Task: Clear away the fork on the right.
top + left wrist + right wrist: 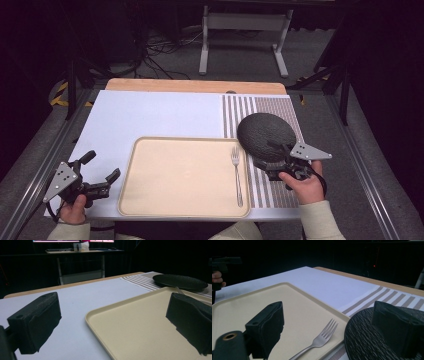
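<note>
Two hands in pale cream sleeves each grip a black handheld gripper. The left gripper [104, 176] and the right gripper [270, 156] each carry a grey triangular plate dotted with small holes. Their fingers [35, 321] are blocky, matte black and rough-textured, and a black cable trails from each.

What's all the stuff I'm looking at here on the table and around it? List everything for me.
Tray: one, beige, near middle of the table, empty but for the fork.
Fork: one, silver, lying along the tray's right side, tines pointing away from the person.
Plate: one, dark and textured, on the striped mat right of the tray.
Striped mat: one, brown and white, right part of the table.
Cloth: one, white, covering most of the table.
Table: one, wooden edge showing at the far side.
Stand: one, white, on the floor behind the table.
Left gripper: one, black, open, left of the tray.
Right gripper: one, black, open, at the plate's near edge.
</note>
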{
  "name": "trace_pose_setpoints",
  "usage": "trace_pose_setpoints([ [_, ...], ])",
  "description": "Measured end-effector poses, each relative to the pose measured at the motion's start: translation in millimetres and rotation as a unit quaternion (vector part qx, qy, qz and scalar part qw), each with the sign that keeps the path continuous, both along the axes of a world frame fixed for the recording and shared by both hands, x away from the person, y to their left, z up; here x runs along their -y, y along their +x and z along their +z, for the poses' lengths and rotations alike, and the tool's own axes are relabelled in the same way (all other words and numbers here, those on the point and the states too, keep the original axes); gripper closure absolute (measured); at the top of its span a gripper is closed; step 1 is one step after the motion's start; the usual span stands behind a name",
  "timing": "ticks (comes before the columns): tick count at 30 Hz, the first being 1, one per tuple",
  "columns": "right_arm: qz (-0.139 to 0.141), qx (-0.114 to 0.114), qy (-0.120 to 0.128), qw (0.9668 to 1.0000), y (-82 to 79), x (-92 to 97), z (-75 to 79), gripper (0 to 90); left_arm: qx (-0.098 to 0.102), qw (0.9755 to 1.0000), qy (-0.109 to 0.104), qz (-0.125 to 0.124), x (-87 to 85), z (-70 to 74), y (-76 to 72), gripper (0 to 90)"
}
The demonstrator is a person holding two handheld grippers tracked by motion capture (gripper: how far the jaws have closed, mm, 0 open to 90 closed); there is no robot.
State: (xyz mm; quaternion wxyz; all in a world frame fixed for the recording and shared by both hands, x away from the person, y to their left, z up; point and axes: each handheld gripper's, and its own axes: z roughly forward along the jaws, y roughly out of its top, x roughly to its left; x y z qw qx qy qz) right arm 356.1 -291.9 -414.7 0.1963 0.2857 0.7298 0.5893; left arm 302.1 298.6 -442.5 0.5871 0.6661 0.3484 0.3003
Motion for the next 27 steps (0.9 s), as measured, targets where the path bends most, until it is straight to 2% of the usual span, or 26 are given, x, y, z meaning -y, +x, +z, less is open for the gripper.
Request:
trace_pose_setpoints([
  [11, -0.026, -0.004, 0.019, 0.9995, -14.5, 22.4, -19.7, 10.6, 0.005, 1.0000, 0.003, -0.001, 0.3, -0.7, 0.2, 0.2],
  [18, -0.042, -0.011, 0.019, 0.9989, -20.0, 29.6, -31.0, 10.6, 0.007, 1.0000, 0.001, -0.002, -1.2, -1.1, 0.4, 0.2],
  [23, -0.047, -0.016, 0.012, 0.9987, -21.7, 31.4, -34.2, 10.6, 0.007, 1.0000, -0.002, -0.002, -2.7, -1.3, 0.7, 0.2],
  [27, -0.049, -0.011, 0.014, 0.9986, -21.7, 31.7, -31.8, 10.6, 0.006, 1.0000, -0.005, -0.001, -3.3, -1.1, 0.6, 0.2],
])
